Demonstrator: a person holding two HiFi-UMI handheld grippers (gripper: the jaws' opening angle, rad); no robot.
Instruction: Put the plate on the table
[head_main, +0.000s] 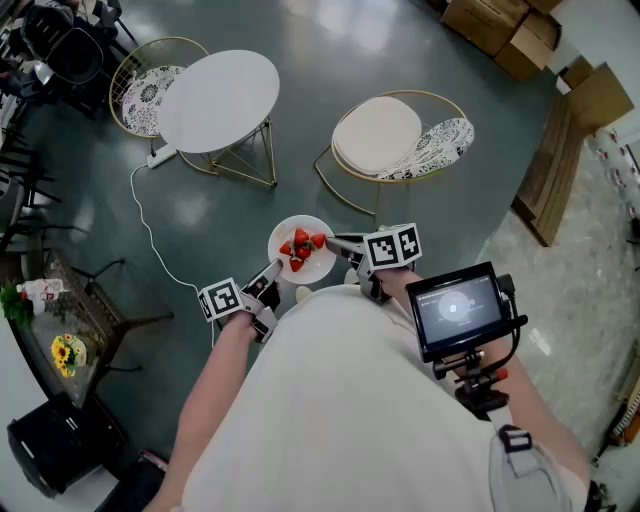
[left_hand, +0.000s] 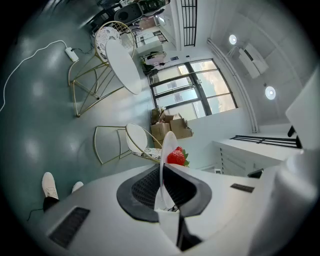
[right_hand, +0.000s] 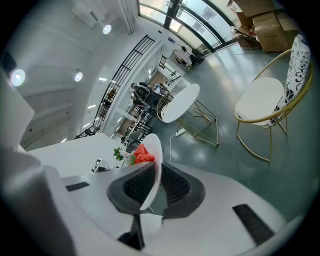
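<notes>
Plate (head_main: 296, 224) between left tongs (head_main: 272, 273), right tongs (head_main: 336, 242)

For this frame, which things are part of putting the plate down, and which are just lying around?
In the job: plate, gripped at opposite rims by left gripper and right gripper; strawberries on it; round table.
Lying about: cushioned chair; cardboard boxes; floor cable; sunflowers.
</notes>
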